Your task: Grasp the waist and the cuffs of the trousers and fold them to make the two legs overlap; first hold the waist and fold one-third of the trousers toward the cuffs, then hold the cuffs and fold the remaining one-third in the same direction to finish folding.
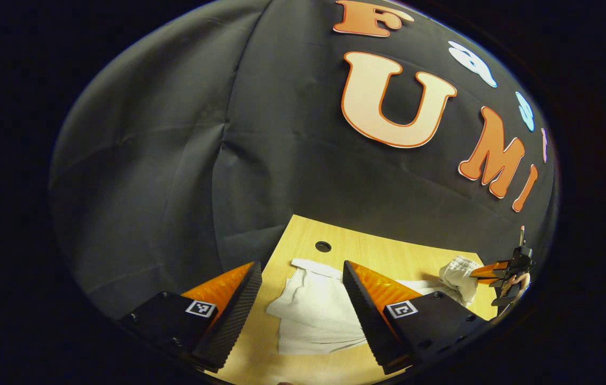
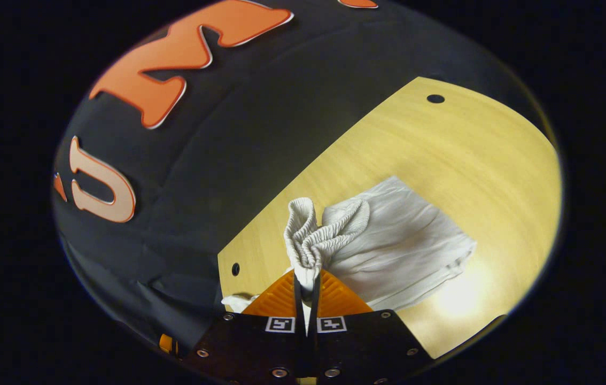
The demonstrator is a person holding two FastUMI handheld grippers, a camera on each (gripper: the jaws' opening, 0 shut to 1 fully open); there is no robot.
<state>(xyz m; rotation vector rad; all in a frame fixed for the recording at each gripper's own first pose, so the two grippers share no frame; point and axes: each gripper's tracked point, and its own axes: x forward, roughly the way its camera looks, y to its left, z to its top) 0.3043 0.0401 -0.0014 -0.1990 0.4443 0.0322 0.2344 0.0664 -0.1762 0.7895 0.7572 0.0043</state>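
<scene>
My left gripper [image 1: 298,291] has two wedge-shaped jaws with finely ridged inner faces and ribbed outer shells. Each sits on a dark, flat mounting block carrying a small square black-and-white marker and a few small screws. My right gripper [image 2: 305,291] is built the same way: ribbed wedge shells, a square marker on each dark block, and a row of round silver screw heads along the lower plate.
</scene>
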